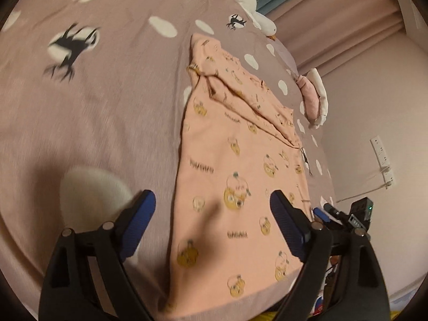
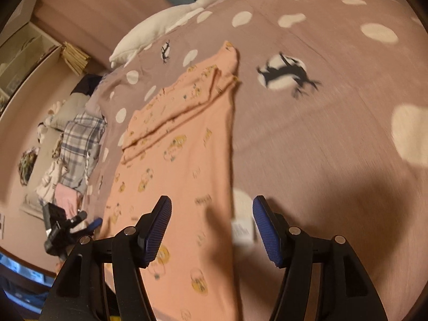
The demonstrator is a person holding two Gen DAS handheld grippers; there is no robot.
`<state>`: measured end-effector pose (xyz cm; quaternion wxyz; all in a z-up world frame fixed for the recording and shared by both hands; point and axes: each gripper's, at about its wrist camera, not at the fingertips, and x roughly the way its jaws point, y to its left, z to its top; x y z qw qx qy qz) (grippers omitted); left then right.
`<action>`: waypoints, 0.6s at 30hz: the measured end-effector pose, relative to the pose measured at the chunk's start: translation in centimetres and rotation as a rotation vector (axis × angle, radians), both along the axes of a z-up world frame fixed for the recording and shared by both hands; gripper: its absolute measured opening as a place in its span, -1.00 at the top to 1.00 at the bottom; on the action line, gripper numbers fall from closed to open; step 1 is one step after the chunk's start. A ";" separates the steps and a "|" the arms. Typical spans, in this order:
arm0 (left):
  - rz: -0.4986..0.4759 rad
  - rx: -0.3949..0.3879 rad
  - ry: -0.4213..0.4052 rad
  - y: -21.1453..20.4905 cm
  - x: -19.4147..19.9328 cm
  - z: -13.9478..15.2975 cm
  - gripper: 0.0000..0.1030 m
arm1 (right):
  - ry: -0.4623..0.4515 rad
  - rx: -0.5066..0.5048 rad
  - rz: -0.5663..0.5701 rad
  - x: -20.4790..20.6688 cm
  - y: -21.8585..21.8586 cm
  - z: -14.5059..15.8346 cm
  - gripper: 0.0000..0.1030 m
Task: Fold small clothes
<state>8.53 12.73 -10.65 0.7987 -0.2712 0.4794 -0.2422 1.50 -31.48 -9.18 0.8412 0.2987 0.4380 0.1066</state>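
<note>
A small peach garment (image 1: 235, 176) with yellow cartoon prints lies flat on the mauve bedspread (image 1: 93, 112), a sleeve folded across its far part. My left gripper (image 1: 212, 214) is open and empty, hovering over the garment's near part. The other gripper (image 1: 345, 216) shows at the garment's right edge. In the right wrist view the same garment (image 2: 182, 160) lies lengthwise. My right gripper (image 2: 212, 222) is open and empty above the garment's right edge. The left gripper (image 2: 69, 227) shows at the left, beside the garment.
A white goose plush (image 2: 171, 18) lies at the far end of the bed. A pink folded cloth (image 1: 311, 96) lies near the bed edge. A plaid cloth and other clothes (image 2: 77, 139) lie off the bed's left side. A wall socket (image 1: 382, 160) is on the right.
</note>
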 end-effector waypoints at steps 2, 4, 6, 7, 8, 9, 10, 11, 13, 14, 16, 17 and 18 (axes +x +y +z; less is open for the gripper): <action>-0.013 -0.021 0.004 -0.1 -0.6 -0.1 -0.70 | 0.018 0.000 0.001 -0.7 -0.2 -0.3 -0.23; -0.044 -0.058 0.017 -0.6 -1.0 -0.4 -0.70 | 0.029 0.016 0.011 -1.4 -0.2 -0.6 -0.23; -0.063 -0.069 0.035 -1.1 -1.1 -0.8 -0.70 | 0.032 0.032 0.014 -2.0 -0.2 -0.9 -0.23; -0.065 -0.061 0.036 -1.3 -1.1 -0.8 -0.70 | 0.038 0.047 0.021 -2.1 -0.1 -1.2 -0.23; -0.069 -0.056 0.035 -1.7 -1.0 -0.9 -0.70 | 0.046 0.060 0.029 -2.0 0.0 -1.5 -0.23; -0.071 -0.064 0.035 -1.8 -0.8 -0.9 -0.70 | 0.051 0.068 0.035 -2.0 0.2 -1.6 -0.25; -0.073 -0.075 0.037 -1.9 -0.6 -0.9 -0.70 | 0.053 0.074 0.045 -2.0 0.5 -1.8 -0.26; -0.077 -0.089 0.041 -2.1 -0.3 -1.0 -0.70 | 0.051 0.072 0.056 -1.7 0.9 -1.9 -0.27; -0.084 -0.122 0.046 -2.4 0.4 -1.2 -0.70 | 0.047 0.070 0.066 -1.2 1.4 -1.9 -0.28; -0.085 -0.138 0.052 -2.6 0.8 -1.4 -0.70 | 0.042 0.077 0.076 -0.9 1.7 -1.9 -0.28; -0.092 -0.163 0.058 -2.8 1.7 -1.5 -0.70 | 0.038 0.109 0.092 0.3 2.3 -2.1 -0.28; -0.094 -0.177 0.062 -3.0 2.2 -1.6 -0.70 | 0.038 0.123 0.097 0.8 2.5 -2.2 -0.28; -0.093 -0.191 0.072 -3.2 2.8 -1.6 -0.70 | 0.036 0.136 0.102 1.3 2.7 -2.3 -0.28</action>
